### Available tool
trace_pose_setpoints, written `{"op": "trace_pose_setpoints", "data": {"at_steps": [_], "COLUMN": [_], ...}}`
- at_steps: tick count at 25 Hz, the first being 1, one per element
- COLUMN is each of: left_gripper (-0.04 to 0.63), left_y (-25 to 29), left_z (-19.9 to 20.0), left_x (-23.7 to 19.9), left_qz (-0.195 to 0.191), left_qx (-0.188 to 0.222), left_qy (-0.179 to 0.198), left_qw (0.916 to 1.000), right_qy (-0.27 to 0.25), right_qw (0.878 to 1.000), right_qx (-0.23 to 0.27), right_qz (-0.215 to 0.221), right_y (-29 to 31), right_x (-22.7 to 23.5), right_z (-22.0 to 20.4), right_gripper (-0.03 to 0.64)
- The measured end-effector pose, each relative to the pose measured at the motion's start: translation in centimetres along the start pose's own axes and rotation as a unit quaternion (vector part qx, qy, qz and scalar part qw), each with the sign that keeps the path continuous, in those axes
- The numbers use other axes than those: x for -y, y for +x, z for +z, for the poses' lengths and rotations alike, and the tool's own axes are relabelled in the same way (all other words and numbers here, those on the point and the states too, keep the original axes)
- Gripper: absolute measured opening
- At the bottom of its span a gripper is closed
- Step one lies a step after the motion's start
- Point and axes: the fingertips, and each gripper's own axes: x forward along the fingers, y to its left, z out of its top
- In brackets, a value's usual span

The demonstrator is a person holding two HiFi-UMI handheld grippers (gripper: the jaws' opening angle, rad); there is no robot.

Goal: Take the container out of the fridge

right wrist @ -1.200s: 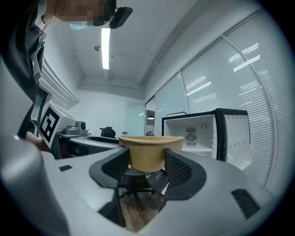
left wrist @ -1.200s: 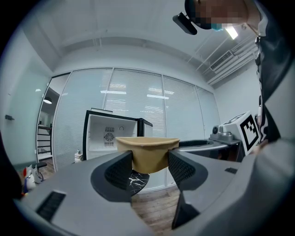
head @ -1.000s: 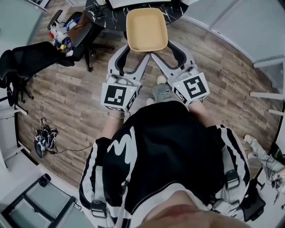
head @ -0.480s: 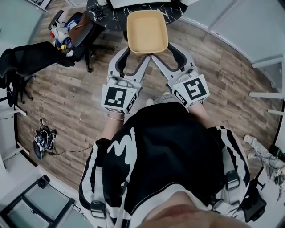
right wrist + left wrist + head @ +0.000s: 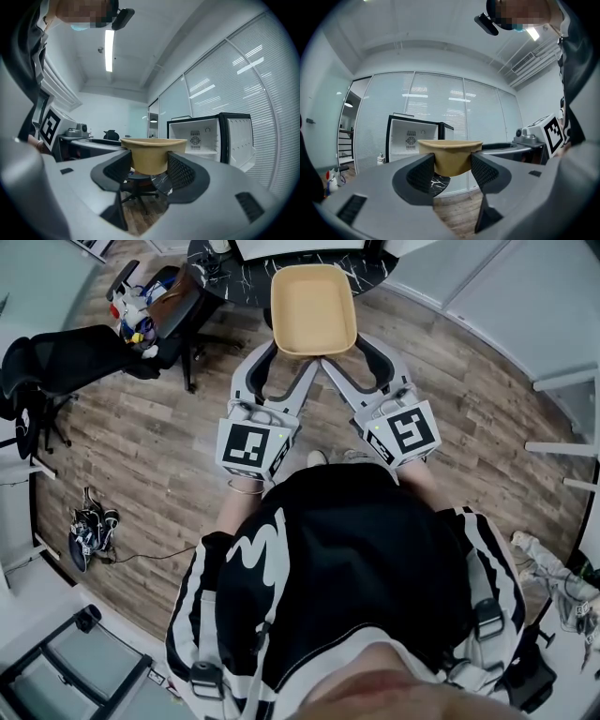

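Left tool and right tool each pinch the empty tan container, outside the open fridge

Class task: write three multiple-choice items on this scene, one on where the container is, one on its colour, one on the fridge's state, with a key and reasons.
1. Where is the container? A) in the fridge B) between both grippers C) on the floor
2. Its colour? A) tan B) blue C) green
3. The fridge is: A) open B) shut C) tipped over
Key: 1 B, the left gripper and right gripper both clamp it; 2 A, tan inside and out; 3 A, its white inside shows.
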Motion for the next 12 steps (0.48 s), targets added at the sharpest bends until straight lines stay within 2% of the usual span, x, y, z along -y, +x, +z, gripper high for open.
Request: {"op": "trace_pose_setpoints", "data": {"at_steps": [12], "left_gripper": [0.250], "left_y": [0.36], "left_z": [-0.15], "left_x": [0.27], "left_qz": [0.000], "left_qx": [-0.007], "left_qy": [-0.001], "left_qw": [1.0000], "right_qy": [-0.003], "right_qw": [1.000], "right_qx": [-0.003], "right_qz": [-0.001], "right_y": [-0.16], "right_x": [0.45], "right_z": [0.06], "right_gripper": [0.249]}}
